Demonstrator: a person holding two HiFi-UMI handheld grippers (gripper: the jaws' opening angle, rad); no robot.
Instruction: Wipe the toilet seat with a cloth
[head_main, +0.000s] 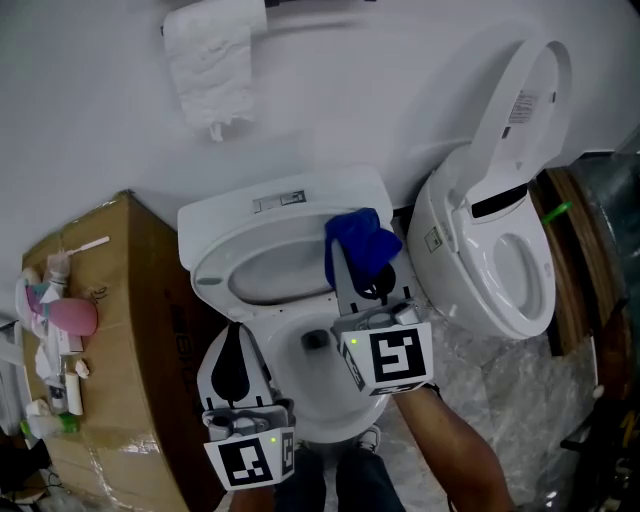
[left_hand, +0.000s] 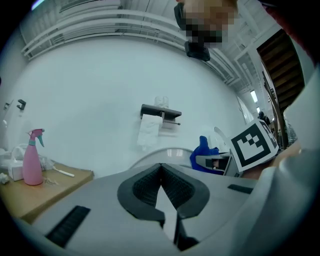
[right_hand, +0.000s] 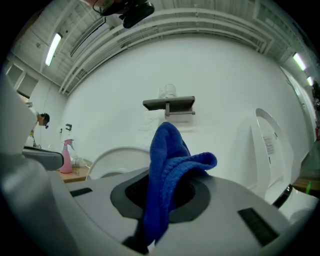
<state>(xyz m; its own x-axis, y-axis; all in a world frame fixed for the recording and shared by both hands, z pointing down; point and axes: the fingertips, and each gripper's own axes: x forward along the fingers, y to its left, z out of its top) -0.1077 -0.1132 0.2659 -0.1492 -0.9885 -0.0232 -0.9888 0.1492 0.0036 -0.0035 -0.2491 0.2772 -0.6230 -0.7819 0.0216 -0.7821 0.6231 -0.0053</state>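
Cloth (head_main: 358, 238) clamped in right gripper (head_main: 358, 274) jaws, near toilet seat (head_main: 212, 268) right edge.

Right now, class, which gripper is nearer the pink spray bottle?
Left. The left gripper is right of the pink spray bottle, beside its box; the right gripper is farther right, across the toilet bowl.

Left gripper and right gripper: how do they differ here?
The left gripper has its fingers shut on nothing; the right gripper is shut on a blue cloth. In the head view the right gripper is further forward, at the right side of the toilet seat; the left gripper hangs back. Both are shut.
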